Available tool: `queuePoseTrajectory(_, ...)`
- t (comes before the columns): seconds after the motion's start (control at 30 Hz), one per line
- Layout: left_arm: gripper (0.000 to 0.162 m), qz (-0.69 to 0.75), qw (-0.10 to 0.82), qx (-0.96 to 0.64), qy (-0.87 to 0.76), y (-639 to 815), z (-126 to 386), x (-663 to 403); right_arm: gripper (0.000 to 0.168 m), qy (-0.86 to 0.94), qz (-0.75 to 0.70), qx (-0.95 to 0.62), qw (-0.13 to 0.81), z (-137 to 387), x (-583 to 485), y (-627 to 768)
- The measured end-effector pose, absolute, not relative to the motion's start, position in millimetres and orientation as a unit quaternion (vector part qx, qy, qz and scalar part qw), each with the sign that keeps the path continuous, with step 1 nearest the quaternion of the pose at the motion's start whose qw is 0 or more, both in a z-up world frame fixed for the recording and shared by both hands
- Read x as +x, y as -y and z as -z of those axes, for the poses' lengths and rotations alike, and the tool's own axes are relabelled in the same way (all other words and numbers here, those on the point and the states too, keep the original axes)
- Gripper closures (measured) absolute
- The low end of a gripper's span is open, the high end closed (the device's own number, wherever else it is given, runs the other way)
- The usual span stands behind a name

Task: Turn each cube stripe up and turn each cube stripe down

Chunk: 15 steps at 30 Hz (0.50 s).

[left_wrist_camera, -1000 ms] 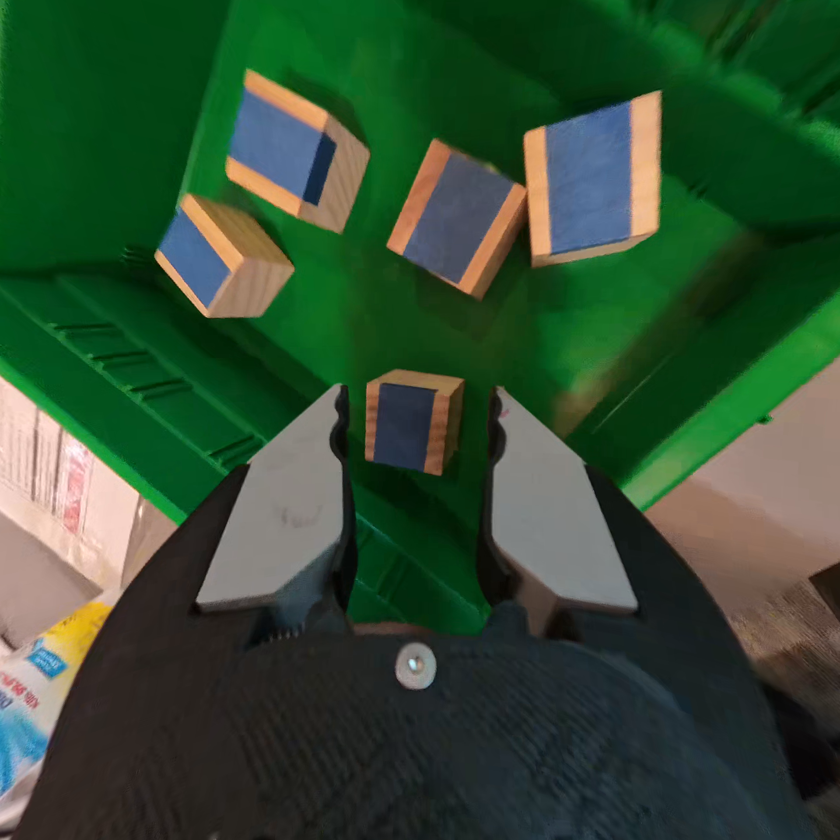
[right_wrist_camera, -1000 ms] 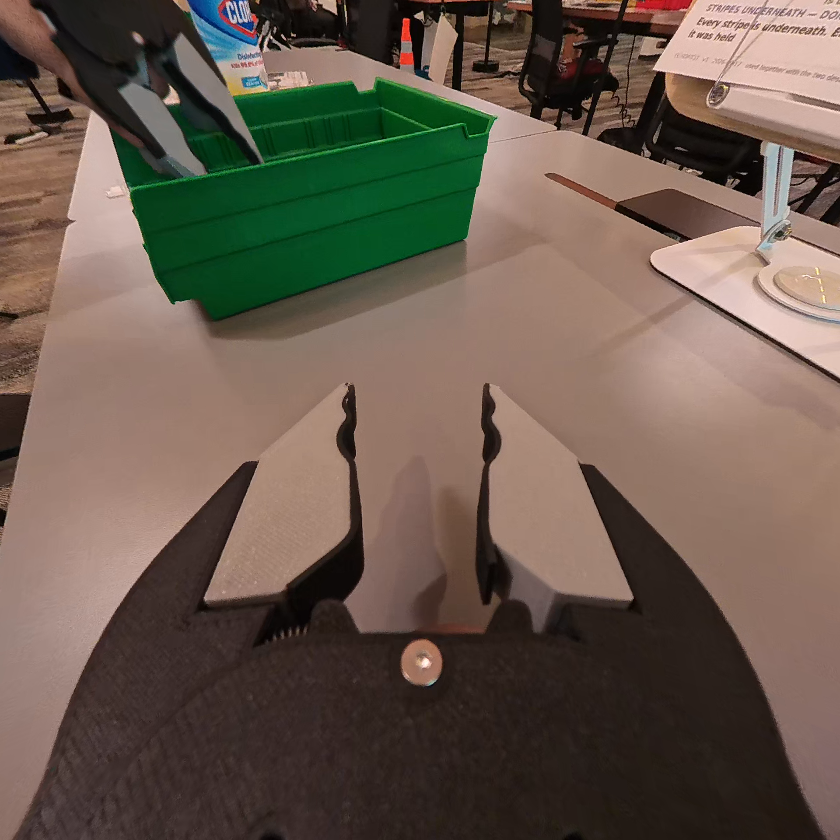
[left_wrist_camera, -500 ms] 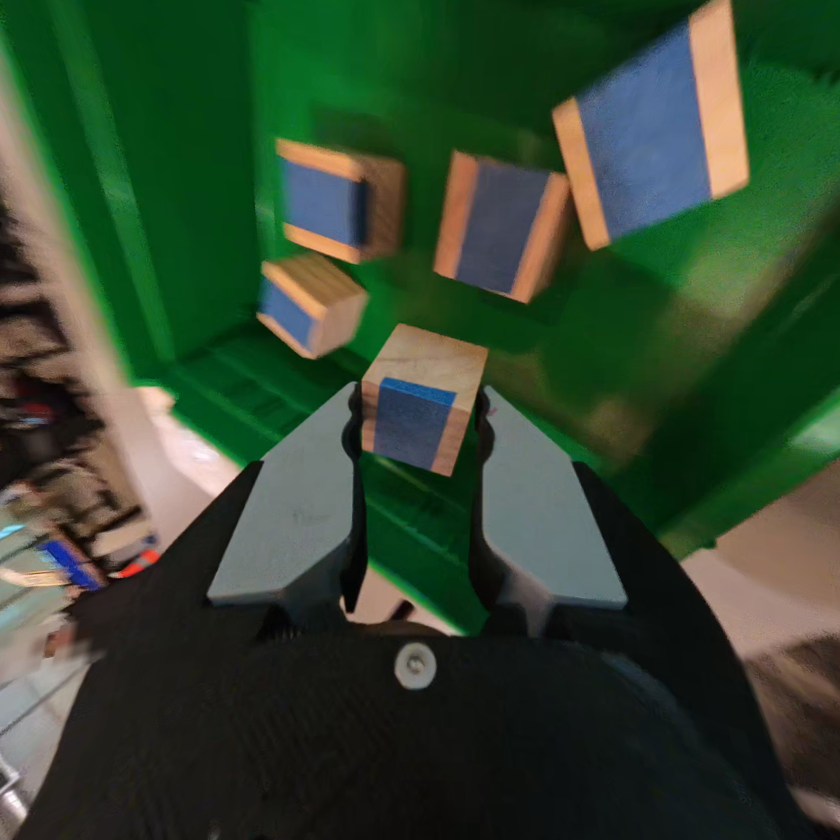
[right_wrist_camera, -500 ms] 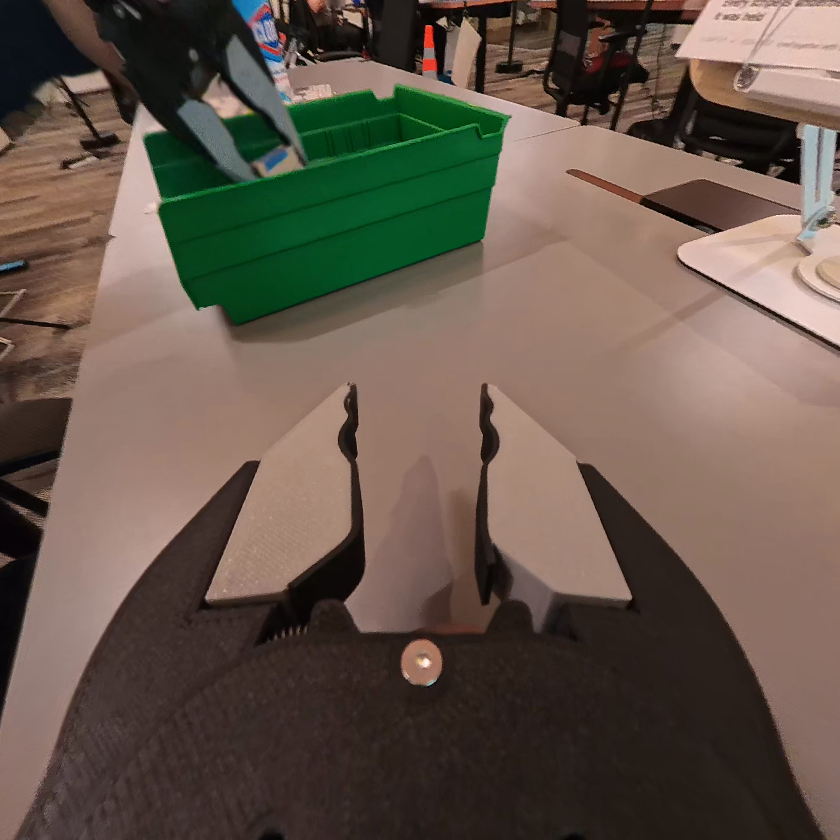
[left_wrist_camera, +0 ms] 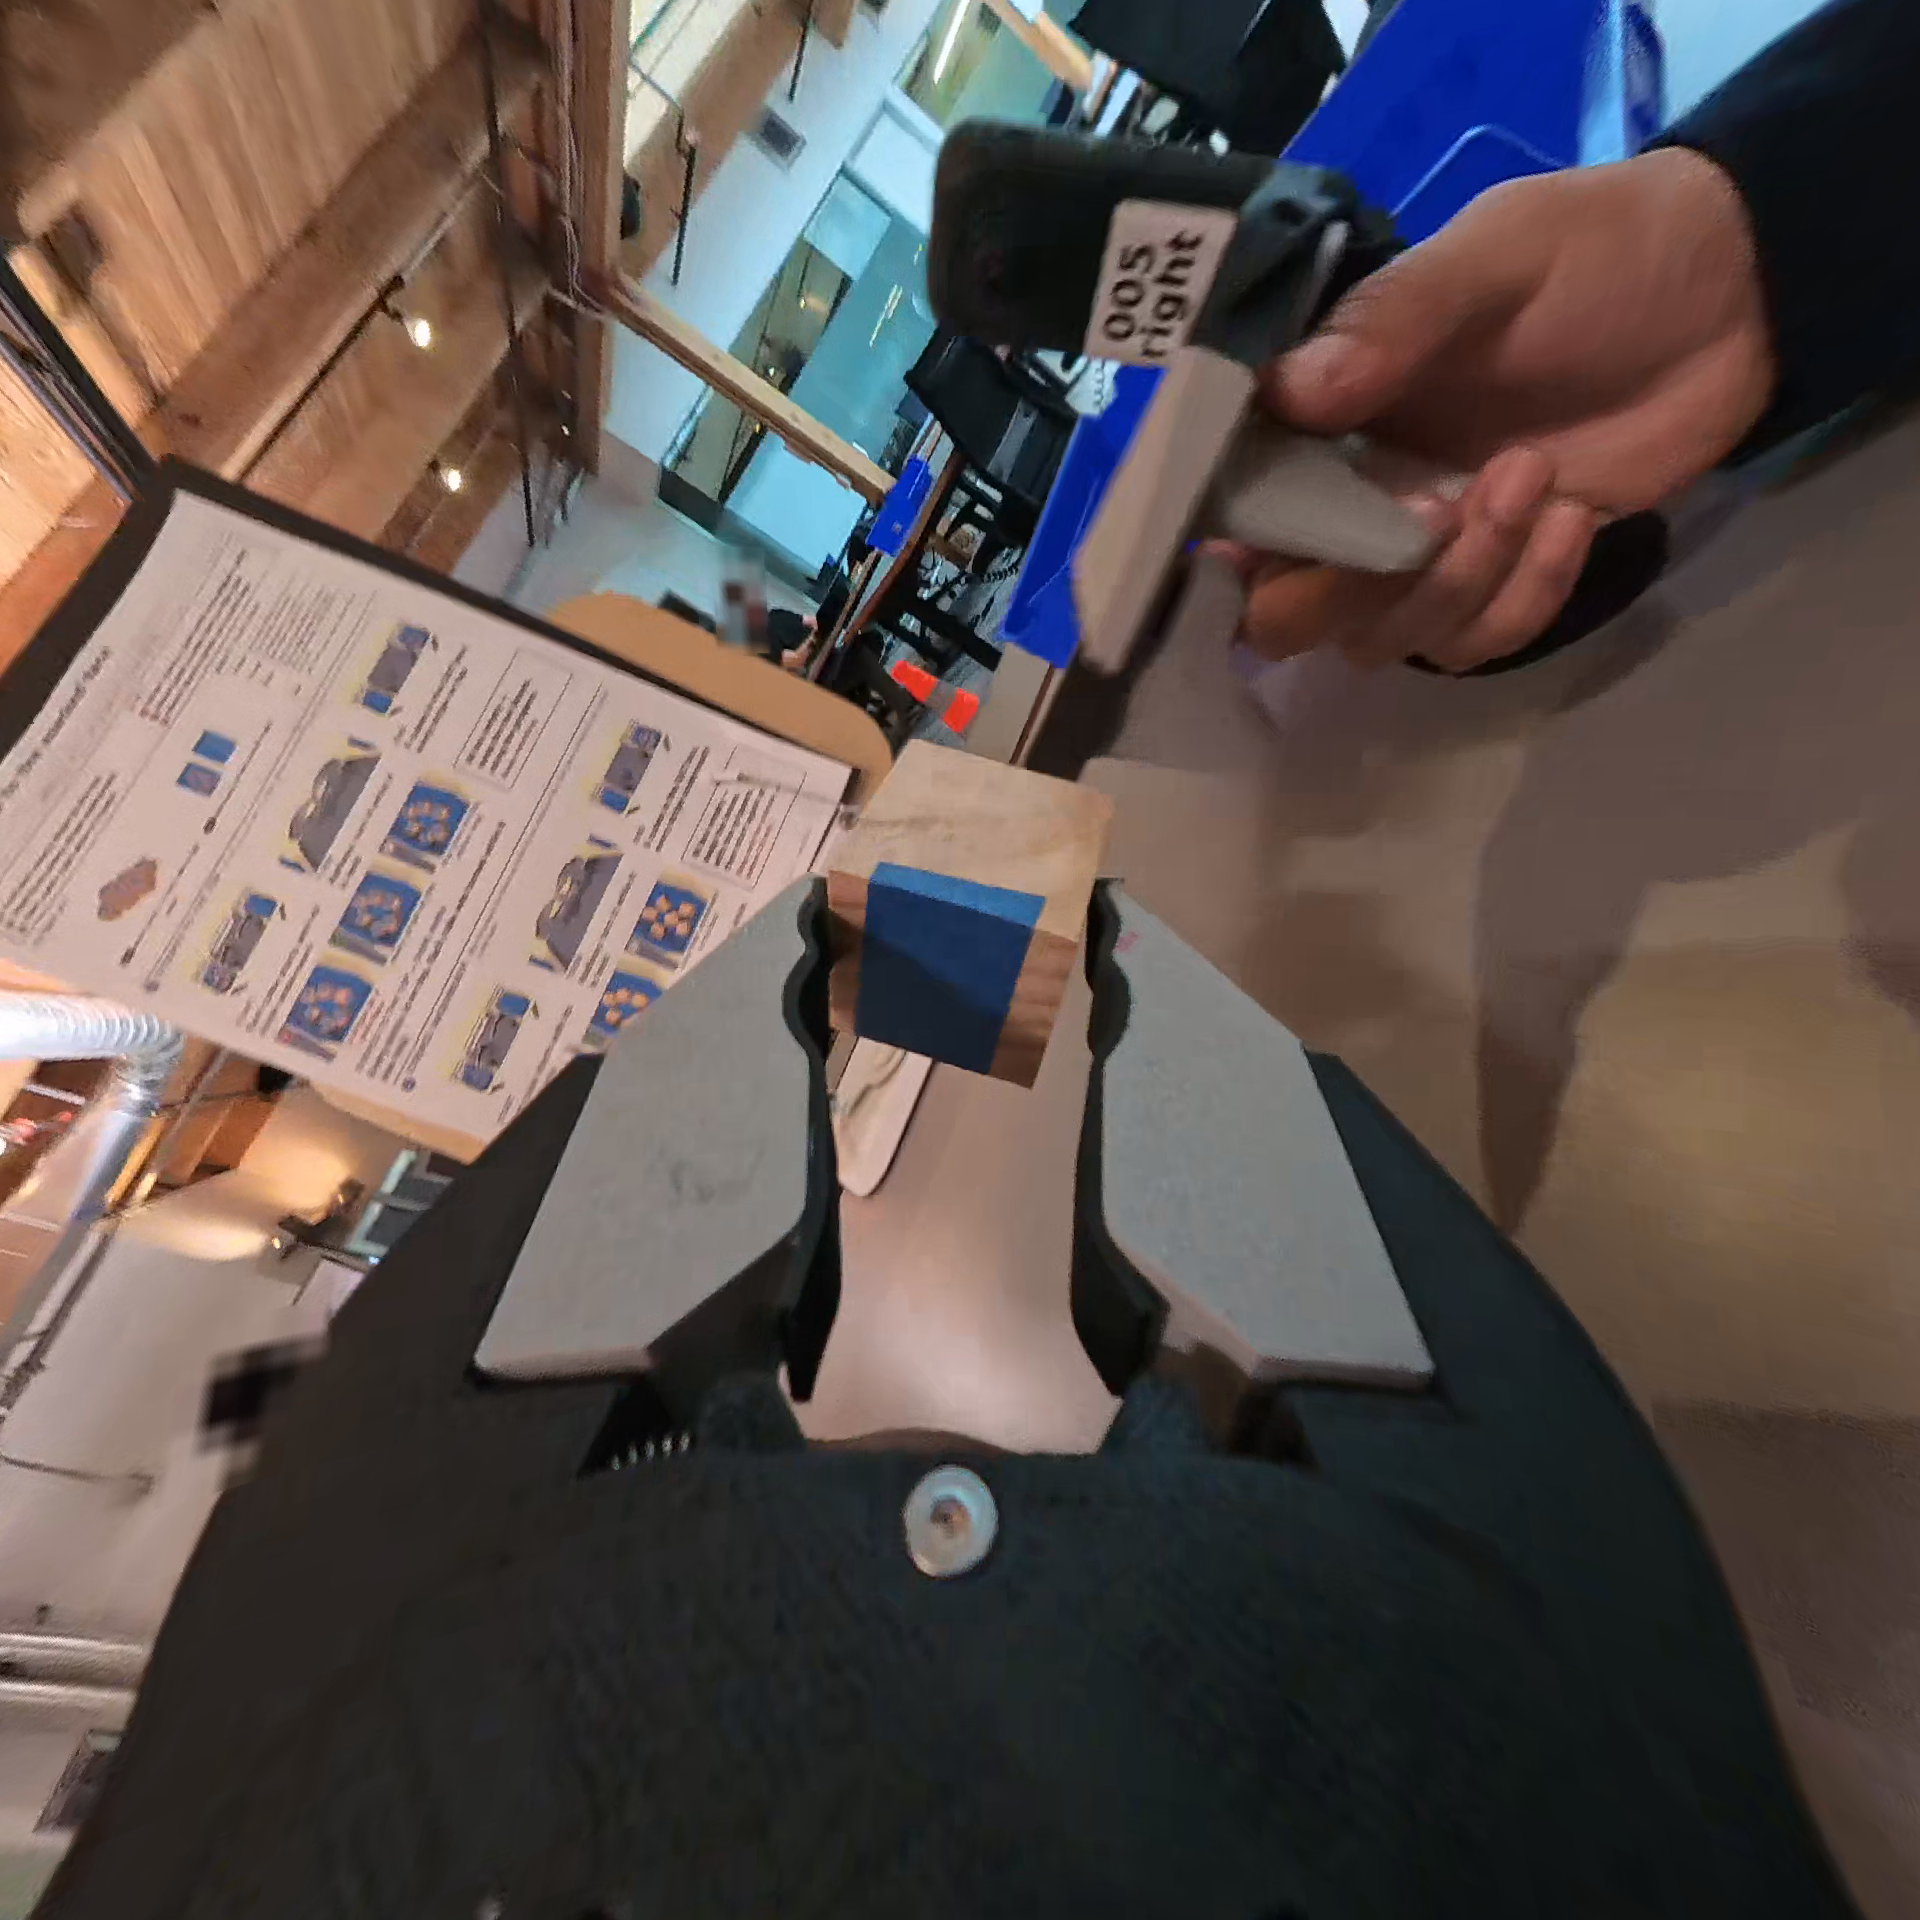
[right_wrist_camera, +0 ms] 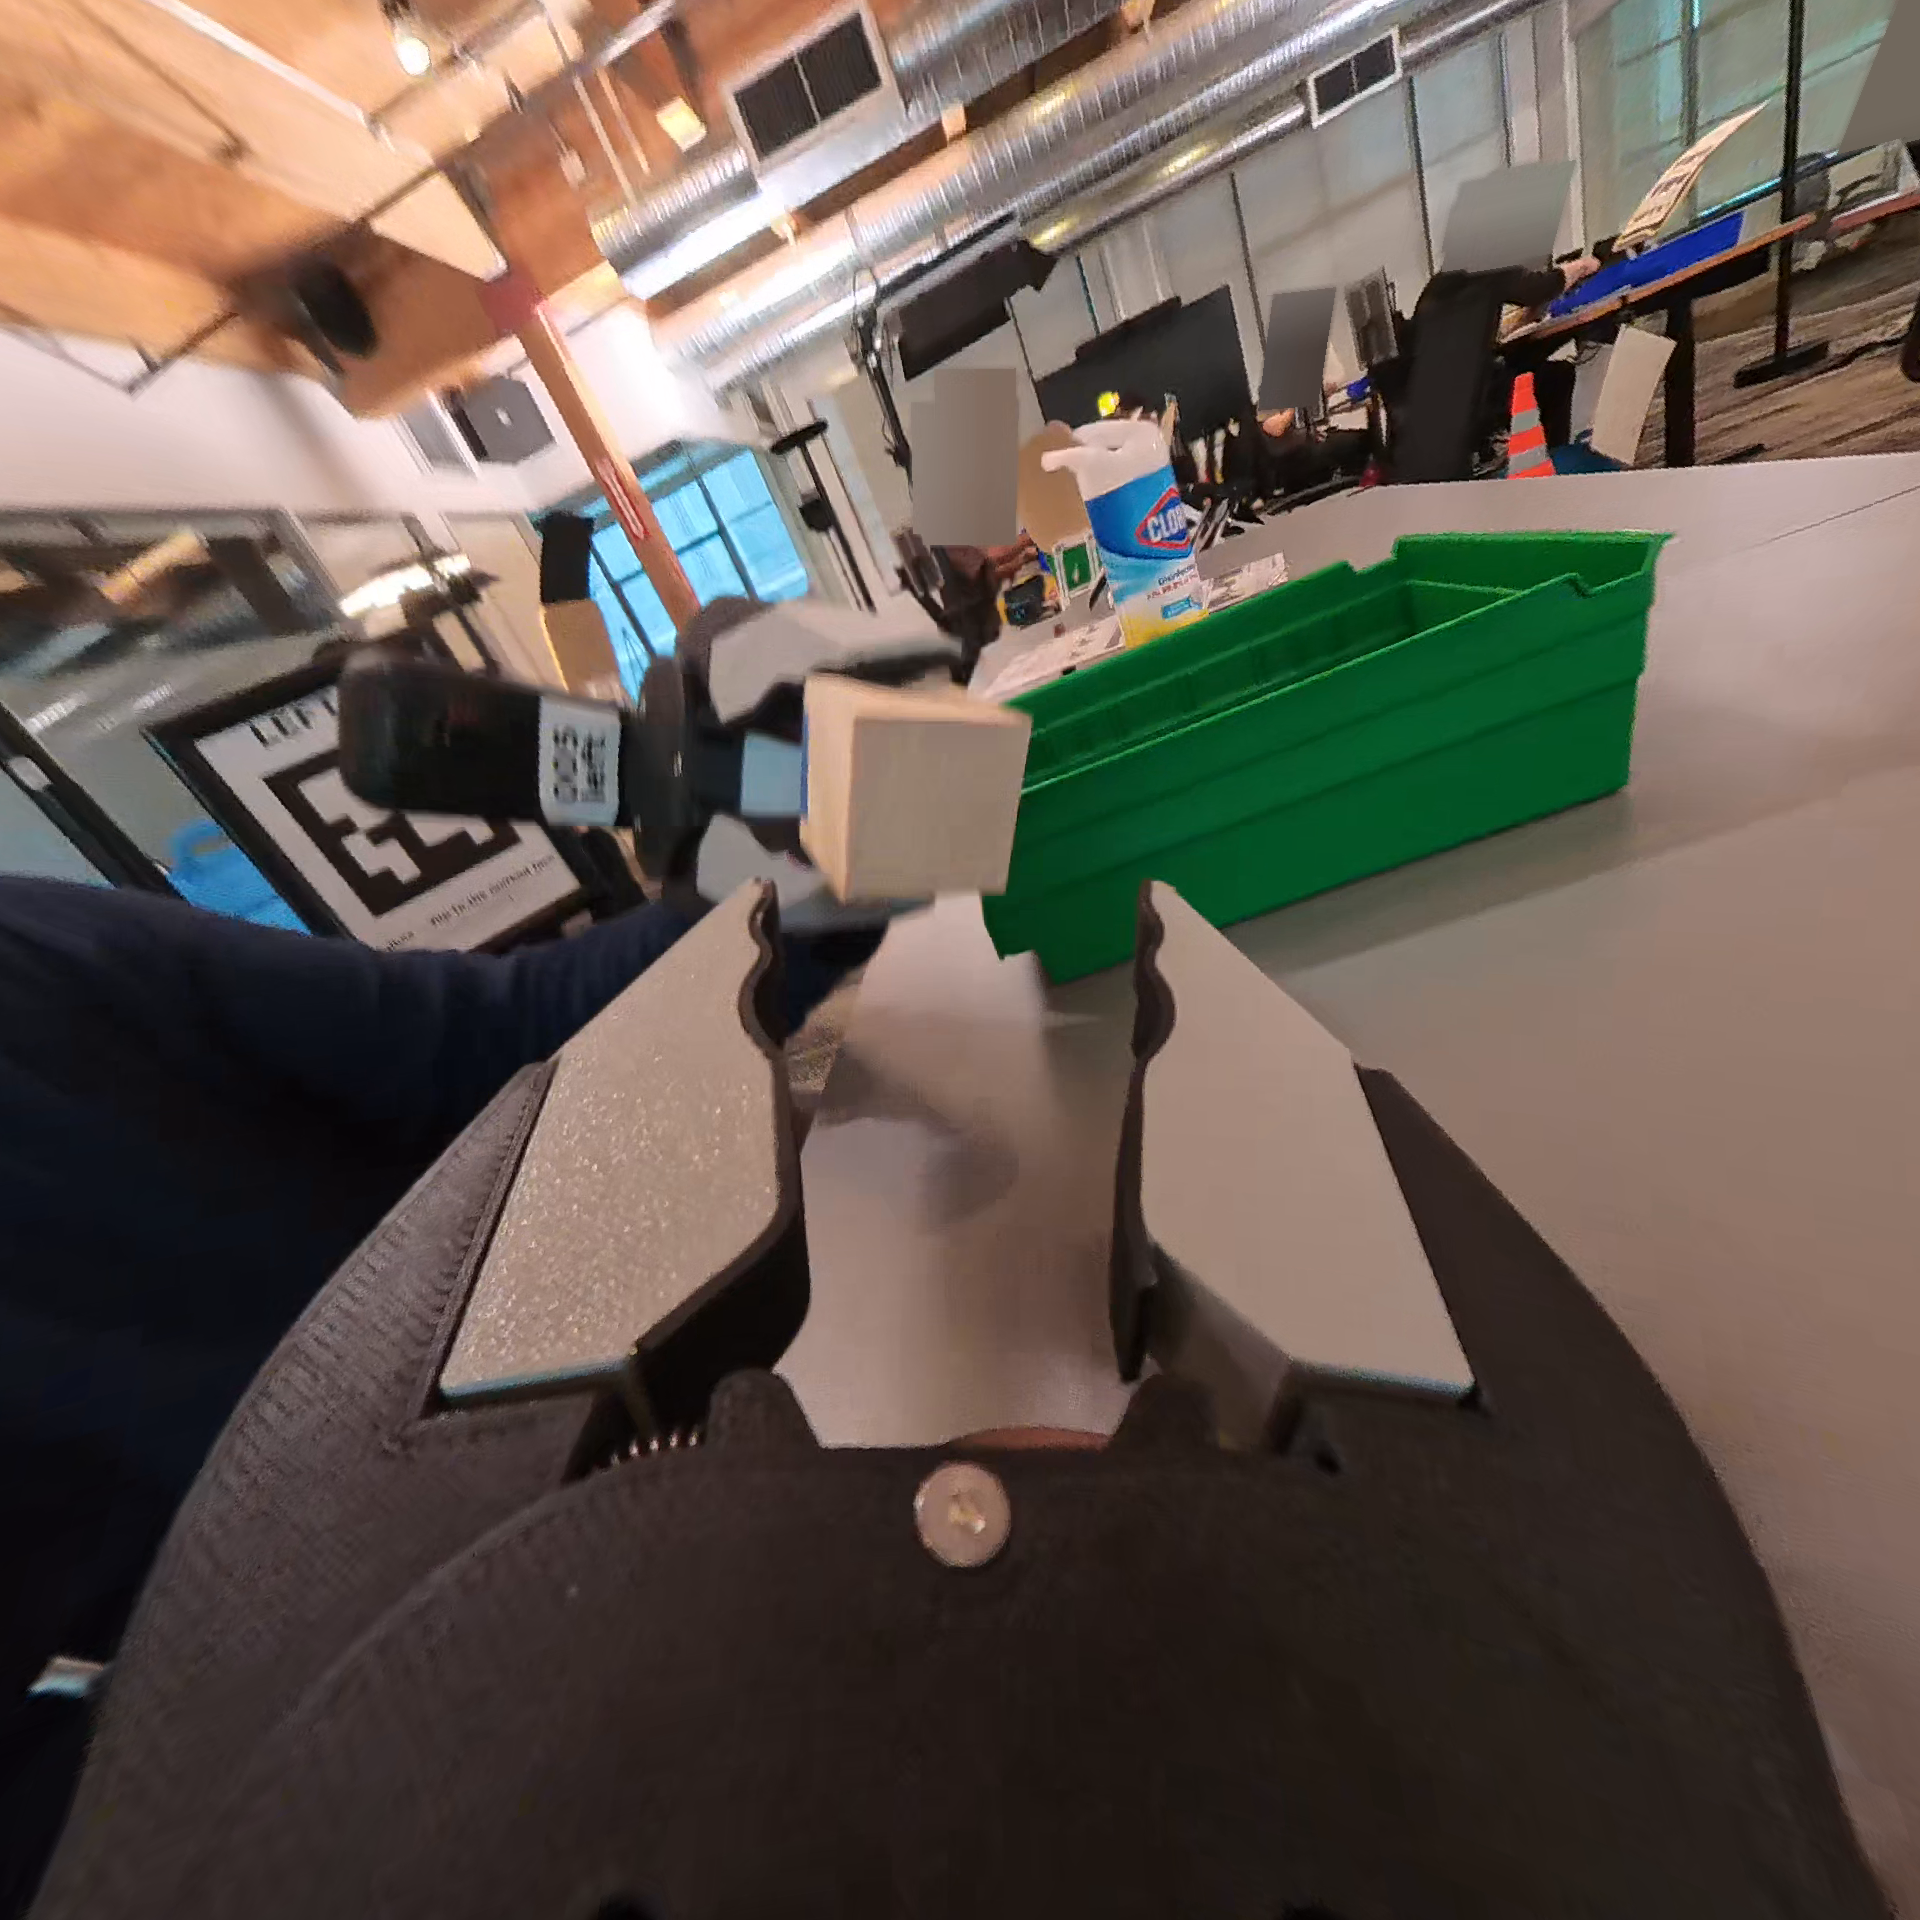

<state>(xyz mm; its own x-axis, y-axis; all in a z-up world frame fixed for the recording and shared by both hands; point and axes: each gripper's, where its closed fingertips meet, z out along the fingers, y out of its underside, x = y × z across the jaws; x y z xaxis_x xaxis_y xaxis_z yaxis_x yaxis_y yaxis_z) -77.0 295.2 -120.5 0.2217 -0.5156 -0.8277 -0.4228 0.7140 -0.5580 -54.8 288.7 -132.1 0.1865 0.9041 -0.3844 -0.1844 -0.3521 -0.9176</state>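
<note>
In the left wrist view, at nine o'clock we saw an instruction sheet (left_wrist_camera: 384,831) propped on a stand. At the centre our left hand-held gripper (left_wrist_camera: 956,945) pinched a wooden cube (left_wrist_camera: 961,935) between its fingertips, lifted off the grey worktop (left_wrist_camera: 1558,1039), with a blue stripe on the face turned toward the camera and bare wood on top. At one o'clock a person's hand (left_wrist_camera: 1538,416) gripped the handle of the right hand-held gripper (left_wrist_camera: 1143,499).

In the right wrist view, at nine o'clock the left hand-held gripper (right_wrist_camera: 810,769) held the same cube (right_wrist_camera: 909,800) in the air, just beyond the tips of our right hand-held gripper (right_wrist_camera: 951,945), whose fingers stood spread and empty. At two o'clock sat the green bin (right_wrist_camera: 1351,748) on the worktop (right_wrist_camera: 1662,1039), with a wipes canister (right_wrist_camera: 1143,540) behind it.
</note>
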Motion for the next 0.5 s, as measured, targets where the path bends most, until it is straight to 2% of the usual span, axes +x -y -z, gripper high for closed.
queuePoseTrajectory(0.07, 0.114, 0.038, 0.687, -0.364, -0.628, -288, 131, -63, 0.097, 0.293, -0.578, -0.598, 0.472, 131, -53, -288)
queuePoseTrajectory(0.3, 0.115, 0.085, 0.717, -0.33, -0.608, -273, 131, -41, 0.1, 0.314, -0.619, -0.592, 0.41, 140, -68, -274)
queuePoseTrajectory(0.33, 0.114, 0.082, 0.723, -0.326, -0.604, -274, 130, -40, 0.104, 0.313, -0.636, -0.581, 0.4, 137, -68, -270)
queuePoseTrajectory(0.37, 0.115, 0.077, 0.728, -0.323, -0.6, -275, 130, -39, 0.125, 0.318, -0.647, -0.57, 0.394, 135, -68, -267)
queuePoseTrajectory(0.5, 0.115, 0.085, 0.733, -0.351, -0.577, -287, 138, -36, 0.126, 0.317, -0.591, -0.598, 0.439, 141, -63, -282)
